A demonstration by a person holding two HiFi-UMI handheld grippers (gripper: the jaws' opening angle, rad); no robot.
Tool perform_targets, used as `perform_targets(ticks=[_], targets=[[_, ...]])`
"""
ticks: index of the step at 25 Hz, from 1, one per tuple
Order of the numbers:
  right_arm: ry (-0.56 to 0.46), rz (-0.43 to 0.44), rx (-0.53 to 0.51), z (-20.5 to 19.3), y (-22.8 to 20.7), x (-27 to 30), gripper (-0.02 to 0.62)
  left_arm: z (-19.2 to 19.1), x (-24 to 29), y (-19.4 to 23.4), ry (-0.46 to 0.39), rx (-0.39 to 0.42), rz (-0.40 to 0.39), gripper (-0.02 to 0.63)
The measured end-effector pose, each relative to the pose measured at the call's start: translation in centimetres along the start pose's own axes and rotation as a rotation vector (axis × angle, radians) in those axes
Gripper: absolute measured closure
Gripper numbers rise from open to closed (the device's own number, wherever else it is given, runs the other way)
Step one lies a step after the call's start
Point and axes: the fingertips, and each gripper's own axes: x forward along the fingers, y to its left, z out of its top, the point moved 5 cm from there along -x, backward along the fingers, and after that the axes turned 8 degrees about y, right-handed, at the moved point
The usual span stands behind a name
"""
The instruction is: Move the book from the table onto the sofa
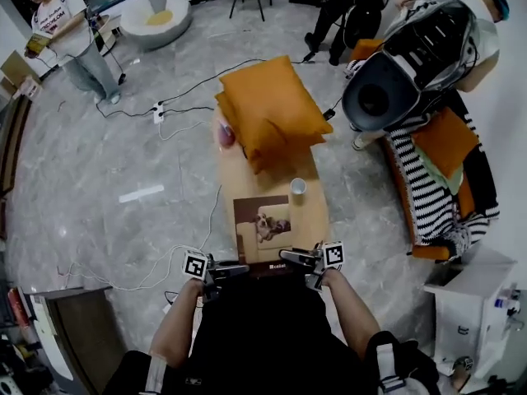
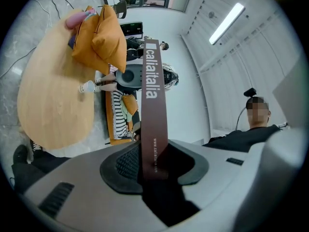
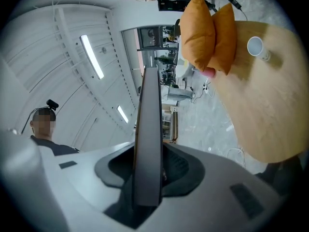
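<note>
Both grippers are clamping the book (image 1: 263, 225) by its near edge, one at each corner.
- Left gripper (image 1: 221, 270): in the left gripper view the jaws (image 2: 154, 164) are pinching the book's brown edge strip (image 2: 153, 105) with white lettering, and the ribbed pad is pressing against it.
- Right gripper (image 1: 306, 261): in the right gripper view the jaws (image 3: 148, 170) are closing on the book's dark edge (image 3: 147, 124), which is sitting deep in the pad recess.
- The book is lying flat with a dog photo on its cover, hanging over the near end of the wooden table (image 1: 311, 214). In both gripper views the tabletop is off to one side of the book edge with a gap, so the book looks clear of the surface.
- A white cup (image 1: 298, 187) is standing on the table just beyond the book's far right corner.
- Orange cushions (image 1: 272, 109) are piled on the far half of the table, with a pink object (image 1: 226, 135) poking out at their left.
- The sofa (image 1: 432, 192), with a striped throw, is sitting to the right of the table, well apart from the book.
- A power strip (image 1: 158, 112) and cables are lying on the marble floor at the far left.
</note>
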Motion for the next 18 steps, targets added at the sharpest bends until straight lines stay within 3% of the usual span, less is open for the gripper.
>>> perform_targets(ticks=[4, 9, 14, 18], targets=[[-0.063, -0.031, 0.022, -2.6, 1.5, 1.2, 0.440, -1.8, -1.2, -0.2, 0.076, -0.035, -0.032, 0.459], [-0.194, -0.132, 0.016, -6.8, 1.7, 1.3, 0.440, -3.1, -2.2, 0.6, 0.166, -0.035, -0.095, 0.459], [-0.367, -0.203, 0.003, -10.2, 3.1, -1.1, 0.440, -3.6, 0.6, 1.3, 0.242, -0.056, -0.178, 0.459], [-0.503, -0.243, -0.011, -13.6, 4.6, -4.3, 0.440, -4.4, 4.3, 0.5, 0.368, -0.055, -0.216, 0.459]])
